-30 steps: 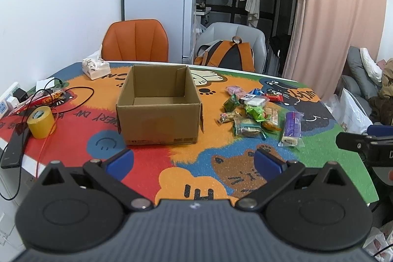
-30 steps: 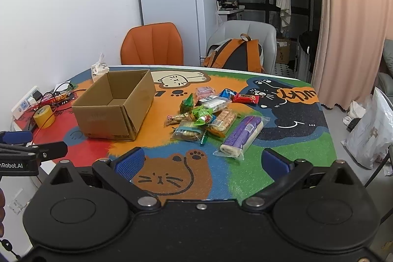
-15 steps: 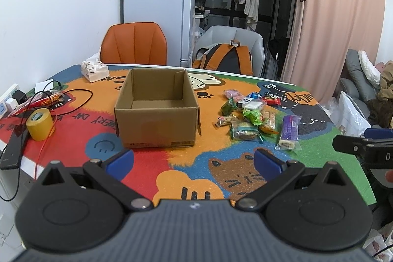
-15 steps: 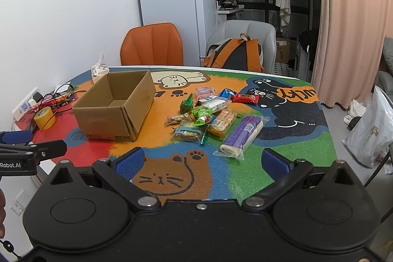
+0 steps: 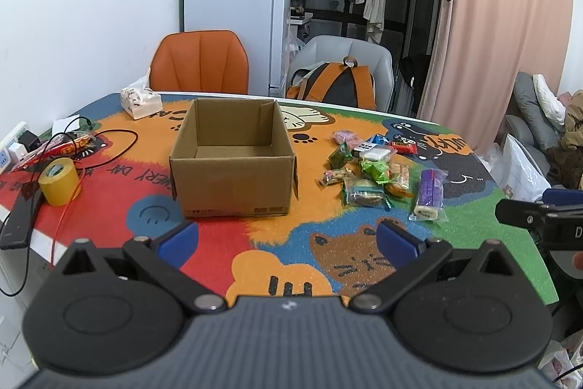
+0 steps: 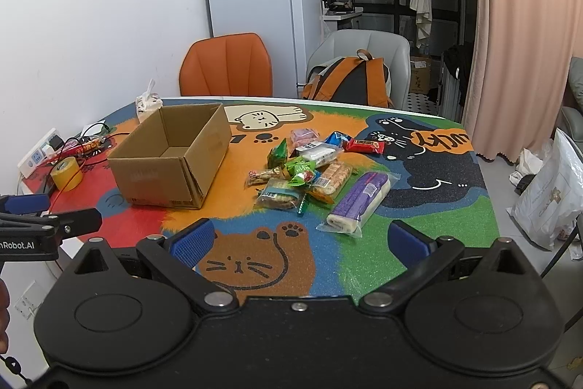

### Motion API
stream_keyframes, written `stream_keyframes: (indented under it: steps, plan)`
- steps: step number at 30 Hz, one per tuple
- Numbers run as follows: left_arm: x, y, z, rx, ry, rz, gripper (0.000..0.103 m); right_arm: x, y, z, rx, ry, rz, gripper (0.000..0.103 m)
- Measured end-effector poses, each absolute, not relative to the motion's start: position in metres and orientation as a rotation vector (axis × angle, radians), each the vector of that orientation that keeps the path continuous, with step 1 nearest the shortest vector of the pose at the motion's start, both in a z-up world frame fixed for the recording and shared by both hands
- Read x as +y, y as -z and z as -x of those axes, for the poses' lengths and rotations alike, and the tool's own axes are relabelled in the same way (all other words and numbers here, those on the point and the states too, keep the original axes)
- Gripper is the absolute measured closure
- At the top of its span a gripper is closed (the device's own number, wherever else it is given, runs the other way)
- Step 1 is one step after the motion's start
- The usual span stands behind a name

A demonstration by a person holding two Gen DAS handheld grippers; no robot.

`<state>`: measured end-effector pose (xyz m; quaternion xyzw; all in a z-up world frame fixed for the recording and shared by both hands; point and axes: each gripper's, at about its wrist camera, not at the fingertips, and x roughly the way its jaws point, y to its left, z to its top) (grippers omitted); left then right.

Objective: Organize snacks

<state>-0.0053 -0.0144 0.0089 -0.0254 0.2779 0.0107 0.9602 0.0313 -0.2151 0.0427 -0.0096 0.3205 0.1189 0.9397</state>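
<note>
Cat-print tablecloth (image 6: 419, 206) reads "LUCKY"; left gripper (image 5: 288, 239) and right gripper (image 6: 302, 239) gape empty.

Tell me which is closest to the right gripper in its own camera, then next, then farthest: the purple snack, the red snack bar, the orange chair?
1. Purple snack: just ahead of the right gripper.
2. Red snack bar: farther back, at the pile's far right.
3. Orange chair: behind the table, far left.

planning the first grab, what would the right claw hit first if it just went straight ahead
Probably the purple-wrapped roll, the nearest snack ahead of the open right claw; depth is unclear, and it may meet the table first.
</note>
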Motion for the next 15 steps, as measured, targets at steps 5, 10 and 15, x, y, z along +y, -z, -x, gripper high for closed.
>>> stream_keyframes:
  steps: [5, 10, 15]
  plan:
    - [-0.0141, -0.0083, 0.0053, 0.557, -0.018, 0.052, 0.000, -0.2150, -0.0431, -0.0317, 0.652, -0.245, 0.019, 0.000]
    - [-0.0151, -0.0061, 0.0067, 0.556, -0.014, 0.051, 0.000, -0.2151, -0.0440, -0.0331, 0.653, -0.244, 0.022, 0.000]
    - [-0.0144, -0.0054, 0.0073, 0.561, -0.019, 0.058, 0.000, -0.2142, -0.0458, -0.0325, 0.651, -0.245, 0.024, 0.000]
